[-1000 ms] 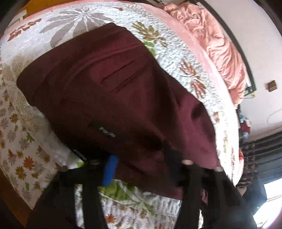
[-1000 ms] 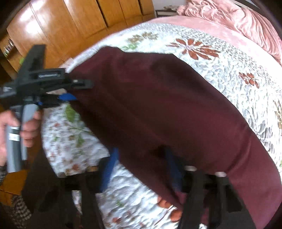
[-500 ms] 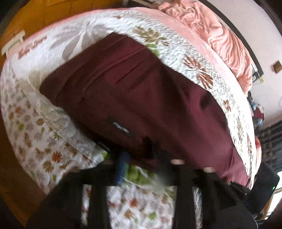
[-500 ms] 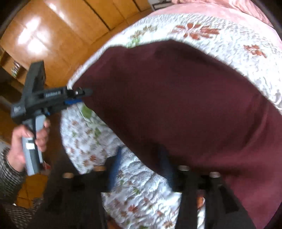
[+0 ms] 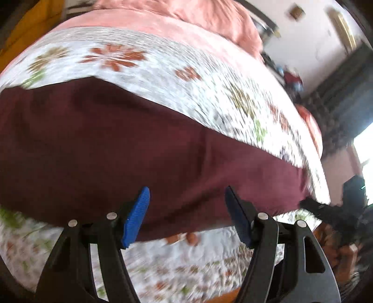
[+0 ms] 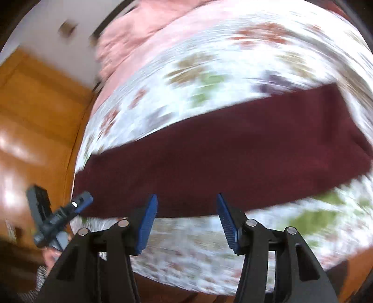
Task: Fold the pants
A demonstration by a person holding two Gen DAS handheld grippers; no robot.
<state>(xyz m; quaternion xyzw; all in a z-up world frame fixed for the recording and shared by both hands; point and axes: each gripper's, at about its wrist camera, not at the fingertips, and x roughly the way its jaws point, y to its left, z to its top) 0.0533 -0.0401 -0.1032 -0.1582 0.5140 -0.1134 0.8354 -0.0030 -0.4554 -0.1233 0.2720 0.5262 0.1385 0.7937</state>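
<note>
Dark maroon pants [image 5: 130, 149] lie folded flat in a long band across the floral quilt [image 5: 163, 77] of the bed. They also show in the right wrist view [image 6: 233, 158]. My left gripper [image 5: 186, 209] is open and empty, its blue pads just over the near edge of the pants. My right gripper [image 6: 186, 214] is open and empty, just short of the near edge. Each gripper shows at the side of the other's view: the right one [image 5: 331, 209] and the left one [image 6: 60, 216]. Both views are motion blurred.
A pink blanket [image 5: 198, 21] is bunched at the head of the bed. A wooden wardrobe [image 6: 35, 116] stands beside the bed on the left. A dark curtain and bright window [image 5: 349, 98] are at the right. The bed's near edge [image 6: 186, 286] is just below my grippers.
Both grippers have let go of the pants and opened. The lifted cloth has dropped flat onto the quilt. Both grippers have drawn back toward the near edge of the bed.
</note>
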